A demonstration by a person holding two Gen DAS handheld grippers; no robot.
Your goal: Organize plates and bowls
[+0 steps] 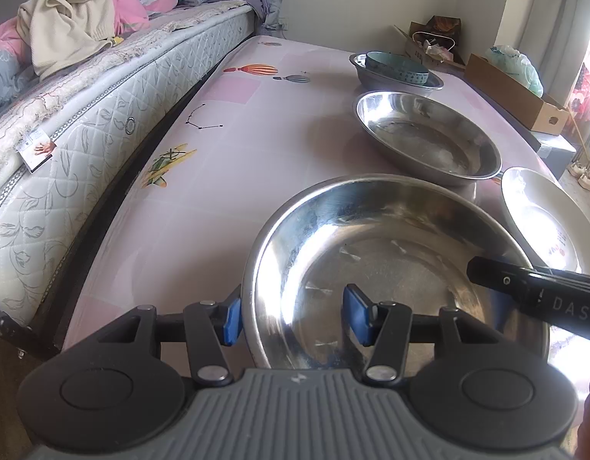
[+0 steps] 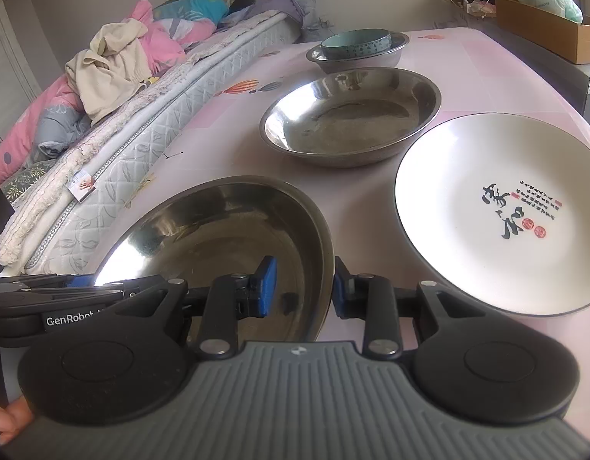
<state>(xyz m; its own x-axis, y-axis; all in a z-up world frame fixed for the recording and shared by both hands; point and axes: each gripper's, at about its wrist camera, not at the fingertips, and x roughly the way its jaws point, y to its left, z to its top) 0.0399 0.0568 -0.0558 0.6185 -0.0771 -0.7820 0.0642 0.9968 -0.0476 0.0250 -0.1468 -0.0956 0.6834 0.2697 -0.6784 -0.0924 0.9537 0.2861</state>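
Note:
A large steel plate [image 1: 390,260] [image 2: 218,230] lies nearest on the pink table [image 1: 256,134]. My left gripper [image 1: 295,318] straddles its left rim: one blue pad is outside and the other well inside, with bare steel between, so it is open. My right gripper [image 2: 302,287] straddles the right rim the same way, and there too a gap shows on the inside. One right finger [image 1: 498,274] reaches over the plate. A second steel plate [image 1: 425,134] [image 2: 348,115] sits behind. To its right lies a white plate [image 1: 540,211] [image 2: 486,207] with calligraphy. Farthest back, a teal bowl [image 1: 396,67] [image 2: 356,44] rests in a steel bowl [image 1: 371,80] [image 2: 356,62].
A mattress [image 1: 84,115] heaped with bedding and clothes runs along the table's left side. A cardboard box [image 1: 517,92] with a plastic bag and a paper bag [image 1: 433,38] stand beyond the far right edge. A person's fingertip [image 2: 7,421] shows at the lower left.

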